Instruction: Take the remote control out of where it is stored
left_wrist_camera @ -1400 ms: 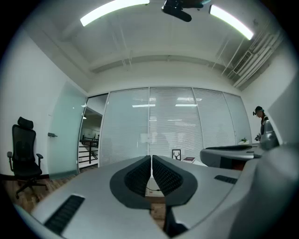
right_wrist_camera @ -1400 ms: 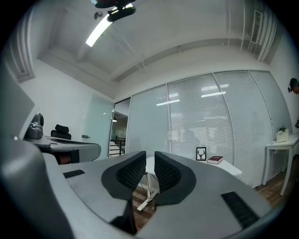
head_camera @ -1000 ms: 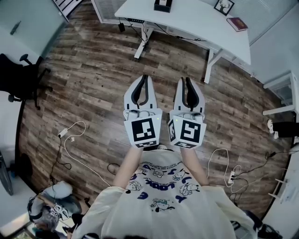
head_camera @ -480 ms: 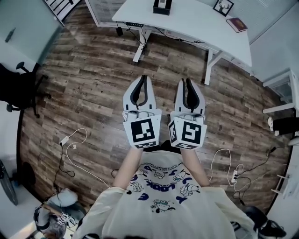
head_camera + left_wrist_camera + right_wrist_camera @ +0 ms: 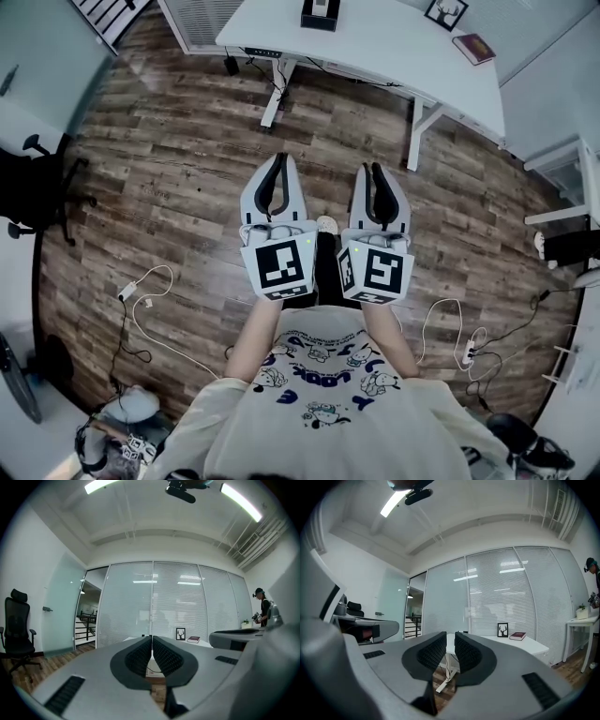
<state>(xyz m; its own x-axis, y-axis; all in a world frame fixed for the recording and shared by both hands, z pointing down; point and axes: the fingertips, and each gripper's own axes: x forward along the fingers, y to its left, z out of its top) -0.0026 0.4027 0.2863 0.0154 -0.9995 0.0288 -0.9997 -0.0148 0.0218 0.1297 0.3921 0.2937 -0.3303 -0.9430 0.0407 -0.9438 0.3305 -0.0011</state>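
Standing over a wood-plank floor, person in a printed pale shirt holds both grippers out in front, side by side, close but apart, pointing toward a white counter ahead.

Left gripper: jaws pressed together at the tips, nothing between them.
Right gripper: jaws narrow, a thin slit showing between the ribbed pads, nothing in it. Neither gripper touches anything.

On the counter: a small black box at the far edge, a framed picture of a stag standing upright, a dark red book lying flat just beside the frame. Both gripper views line up on this counter, with glass walls and shut blinds behind it.

Remote control: cannot be made out in any view; its storage place cannot be told.

Other notes: black office chair off to the person's left near a frosted glass door. White charging cables loose on the floor to the left, more cable to the right. A second person stands at the far right by a side table with a small plant.
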